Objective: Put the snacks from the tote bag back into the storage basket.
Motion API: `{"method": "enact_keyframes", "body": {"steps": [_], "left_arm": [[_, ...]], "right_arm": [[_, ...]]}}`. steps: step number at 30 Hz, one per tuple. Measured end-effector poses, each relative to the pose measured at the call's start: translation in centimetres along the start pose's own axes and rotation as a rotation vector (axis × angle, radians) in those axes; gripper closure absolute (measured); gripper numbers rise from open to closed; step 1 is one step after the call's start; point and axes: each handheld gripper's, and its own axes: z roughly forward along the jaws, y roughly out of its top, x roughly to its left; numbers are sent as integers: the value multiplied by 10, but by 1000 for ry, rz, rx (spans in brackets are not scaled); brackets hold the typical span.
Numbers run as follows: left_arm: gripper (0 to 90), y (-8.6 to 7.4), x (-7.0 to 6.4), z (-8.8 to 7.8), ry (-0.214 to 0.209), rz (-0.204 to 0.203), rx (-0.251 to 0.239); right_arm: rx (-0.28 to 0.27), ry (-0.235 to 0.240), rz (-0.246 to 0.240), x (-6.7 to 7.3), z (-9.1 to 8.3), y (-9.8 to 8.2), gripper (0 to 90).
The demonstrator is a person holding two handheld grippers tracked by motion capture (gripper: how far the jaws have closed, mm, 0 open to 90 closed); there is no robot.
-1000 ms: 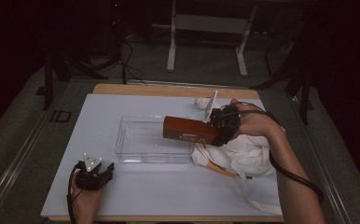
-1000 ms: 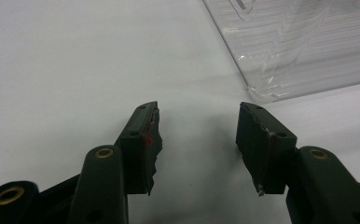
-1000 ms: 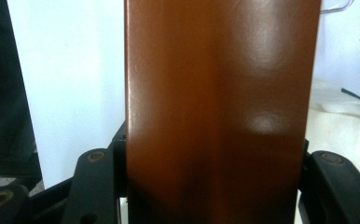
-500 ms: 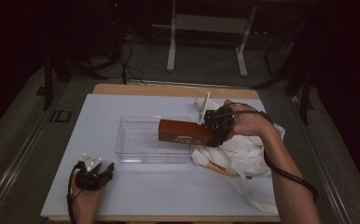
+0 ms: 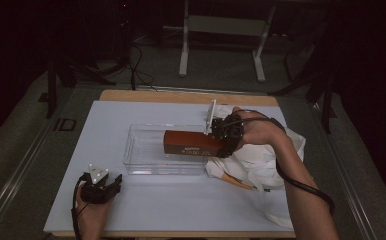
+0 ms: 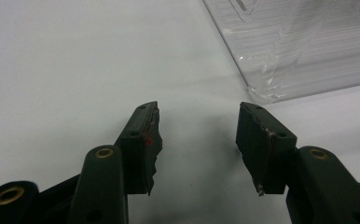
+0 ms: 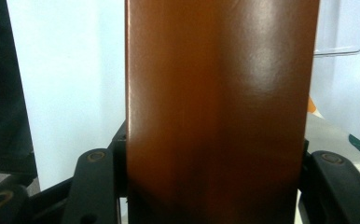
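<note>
Over the right end of the clear rectangular plastic bin [image 5: 146,155], I am holding the long brown rectangular box [image 5: 191,143] level, my right hand-held gripper [image 5: 224,137] clamping its right end. Right of the bin, a crumpled white plastic bag [image 5: 261,157] is lying. Near the bin's front-left corner, my left hand-held gripper [image 6: 197,133] is resting on the white worktop [image 5: 171,210], jaws apart, gripping nothing.

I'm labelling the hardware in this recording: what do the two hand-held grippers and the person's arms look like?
Both are black two-jaw tools. The left gripper carries a grey three-cornered plate on top; its flat pads look chipped, with a small red speck, and brass-coloured rivets sit at the joints. The right gripper has a white plate and a black cable trailing along the forearm. No sleeves show on the forearms.
</note>
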Motion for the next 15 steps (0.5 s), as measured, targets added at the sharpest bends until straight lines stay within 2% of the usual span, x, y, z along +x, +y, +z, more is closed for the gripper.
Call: {"method": "enact_keyframes", "body": {"steps": [9, 12, 15], "left_arm": [[495, 0, 1, 0, 0, -5, -2], [495, 0, 1, 0, 0, -6, -3], [495, 0, 1, 0, 0, -7, -3]], "right_arm": [[10, 0, -12, 0, 2, 9, 434], [10, -3, -29, -2, 3, 11, 435], [15, 0, -24, -3, 4, 14, 435]]}}
